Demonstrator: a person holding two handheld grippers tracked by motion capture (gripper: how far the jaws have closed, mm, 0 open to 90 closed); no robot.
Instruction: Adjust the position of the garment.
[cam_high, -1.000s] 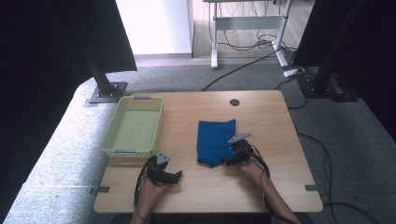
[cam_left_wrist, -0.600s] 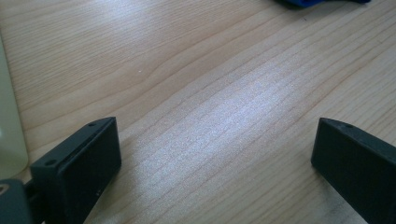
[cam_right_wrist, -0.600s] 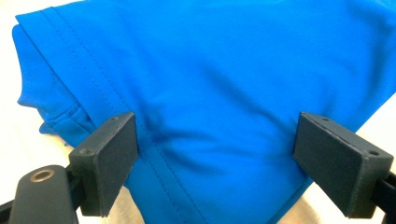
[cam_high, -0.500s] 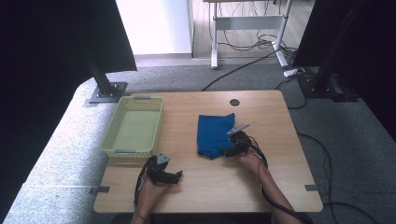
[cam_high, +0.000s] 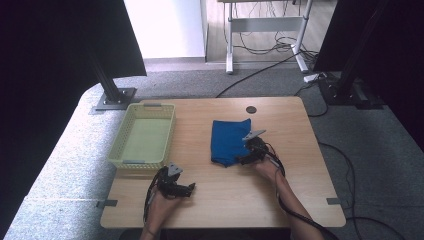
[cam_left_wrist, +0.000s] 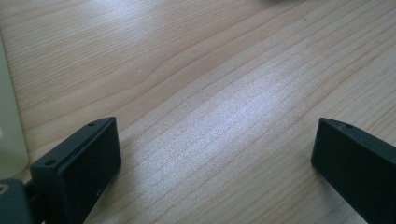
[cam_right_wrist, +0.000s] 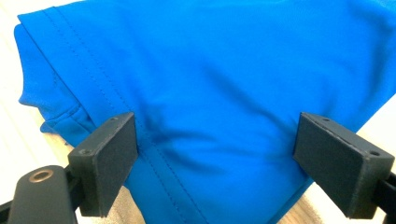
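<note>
A folded blue cloth (cam_high: 228, 140) lies flat near the middle of the wooden table (cam_high: 300, 200). My right gripper (cam_high: 248, 153) rests at the cloth's right front edge, jaws wide apart. In the right gripper view the blue cloth (cam_right_wrist: 224, 84) spreads under and between the open fingers (cam_right_wrist: 108, 163), stitched hems showing. My left gripper (cam_high: 181, 188) sits open near the table's front left, over bare wood. The left gripper (cam_left_wrist: 212, 172) has nothing between its jaws there.
A pale yellow-green basket (cam_high: 144, 136) stands empty on the table's left side, just beyond the left gripper; its wall (cam_left_wrist: 8, 135) edges the left gripper view. A dark round hole (cam_high: 251, 109) marks the table's back. Cables trail right across the grey carpet.
The right gripper has slid forward and left along the table, further onto the cloth's right edge. The left gripper has stayed in place.
</note>
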